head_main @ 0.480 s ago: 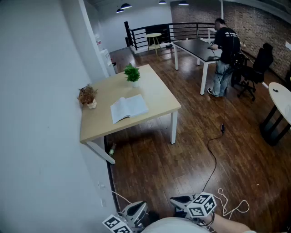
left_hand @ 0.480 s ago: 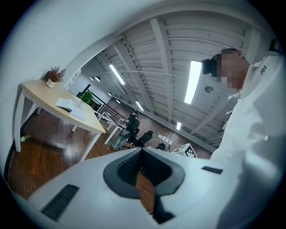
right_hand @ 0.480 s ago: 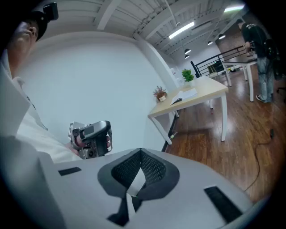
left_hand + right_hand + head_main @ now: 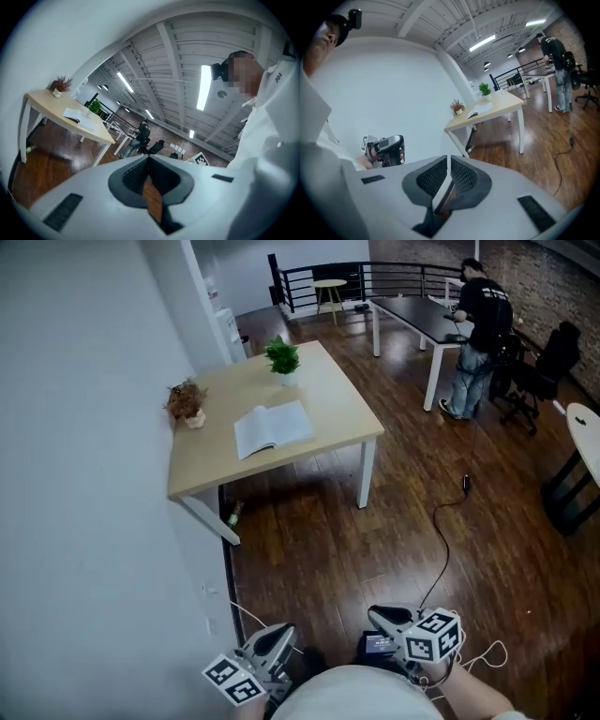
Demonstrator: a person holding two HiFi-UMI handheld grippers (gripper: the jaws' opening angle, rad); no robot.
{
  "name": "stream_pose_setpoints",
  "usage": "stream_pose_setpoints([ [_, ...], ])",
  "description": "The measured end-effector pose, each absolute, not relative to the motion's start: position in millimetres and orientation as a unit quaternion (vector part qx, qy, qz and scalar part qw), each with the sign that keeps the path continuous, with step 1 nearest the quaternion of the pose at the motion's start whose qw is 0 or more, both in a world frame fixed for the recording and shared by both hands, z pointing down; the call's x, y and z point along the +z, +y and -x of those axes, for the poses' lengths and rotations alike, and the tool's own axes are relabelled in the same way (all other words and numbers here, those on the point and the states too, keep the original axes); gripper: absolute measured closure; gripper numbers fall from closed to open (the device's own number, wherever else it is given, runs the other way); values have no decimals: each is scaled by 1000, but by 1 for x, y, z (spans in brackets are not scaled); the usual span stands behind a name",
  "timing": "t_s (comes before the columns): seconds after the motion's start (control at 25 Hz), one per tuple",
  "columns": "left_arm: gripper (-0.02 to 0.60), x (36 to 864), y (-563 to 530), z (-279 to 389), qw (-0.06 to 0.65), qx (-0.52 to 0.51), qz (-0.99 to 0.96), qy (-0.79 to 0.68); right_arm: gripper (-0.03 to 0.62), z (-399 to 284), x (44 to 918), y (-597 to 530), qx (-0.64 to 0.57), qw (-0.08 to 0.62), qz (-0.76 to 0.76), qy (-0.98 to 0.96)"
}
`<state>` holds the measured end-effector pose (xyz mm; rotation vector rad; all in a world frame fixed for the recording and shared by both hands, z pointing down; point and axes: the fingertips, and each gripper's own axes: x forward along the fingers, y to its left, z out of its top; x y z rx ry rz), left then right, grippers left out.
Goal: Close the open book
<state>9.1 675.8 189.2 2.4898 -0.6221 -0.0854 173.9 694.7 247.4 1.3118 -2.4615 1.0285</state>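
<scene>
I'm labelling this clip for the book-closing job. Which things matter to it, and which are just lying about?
Job: open book on the table; left claw and right claw, both shut, empty.
Lying about: green plant, dried plant, floor cable, office chair, person at the dark desk.

Bright, even light from long white ceiling strip lamps point(image 4: 205, 86). Soft shadow beneath the light wooden table point(image 4: 328, 413). Both gripper views are fisheye-warped with dark corners.
</scene>
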Motion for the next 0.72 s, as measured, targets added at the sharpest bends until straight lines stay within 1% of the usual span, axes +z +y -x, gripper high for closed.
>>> stream_pose_setpoints([
  [0.16, 583, 184, 674, -5, 283, -37, -927, -243, 588, -181, 245, 694, 318, 102, -447, -830],
  [0.52, 583, 154, 666, -17, 270, -90, -931, -231, 589, -220, 225, 673, 285, 75, -464, -836],
  [0.72, 583, 163, 672, -30, 274, -67, -927, -249, 589, -234, 233, 676, 297, 106, -458, -831],
])
